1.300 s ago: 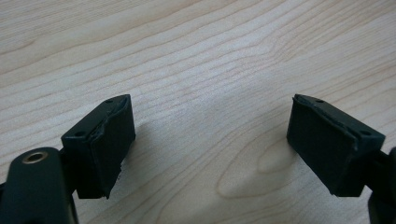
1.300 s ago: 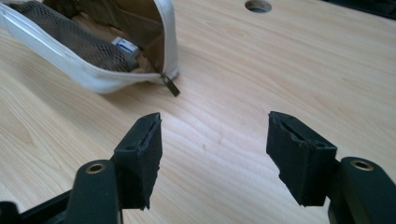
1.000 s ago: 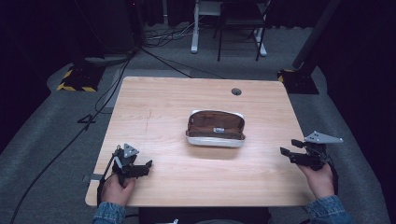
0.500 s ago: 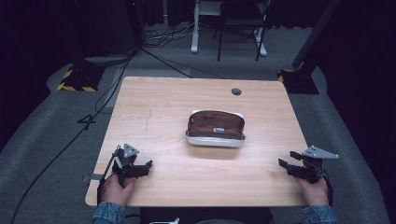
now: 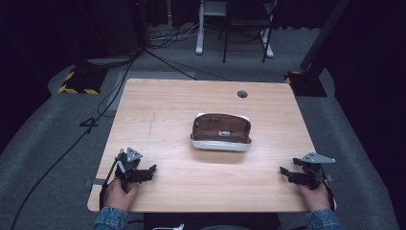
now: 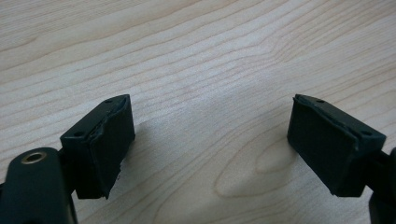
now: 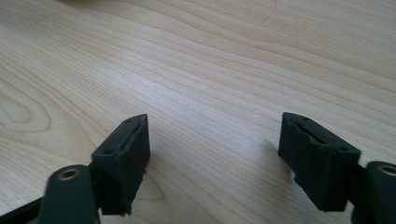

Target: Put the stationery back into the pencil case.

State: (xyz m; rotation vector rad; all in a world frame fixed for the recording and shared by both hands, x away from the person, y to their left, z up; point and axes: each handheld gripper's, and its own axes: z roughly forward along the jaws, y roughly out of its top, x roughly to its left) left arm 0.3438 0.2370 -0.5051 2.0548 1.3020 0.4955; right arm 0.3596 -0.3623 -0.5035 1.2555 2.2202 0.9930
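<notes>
Both claws stand released and empty: the left gripper (image 5: 149, 169) rests low at the near left corner of the table (image 5: 158, 110), its jaws spread wide over bare wood, and the right gripper (image 5: 283, 171) sits at the near right corner, jaws just as far apart and pointing inward across the grain. Between them, well apart from either, the open case (image 5: 221, 131) lies a little beyond the table's middle, its brown lining facing up and a small pale tag inside; its white shell shows along the near edge. A round cable hole (image 5: 242, 94) sits near the far edge. By my reading no grasp has begun; the reach is still to come. Next, one claw would need to travel forward and inward to the case's rim, arriving open.
</notes>
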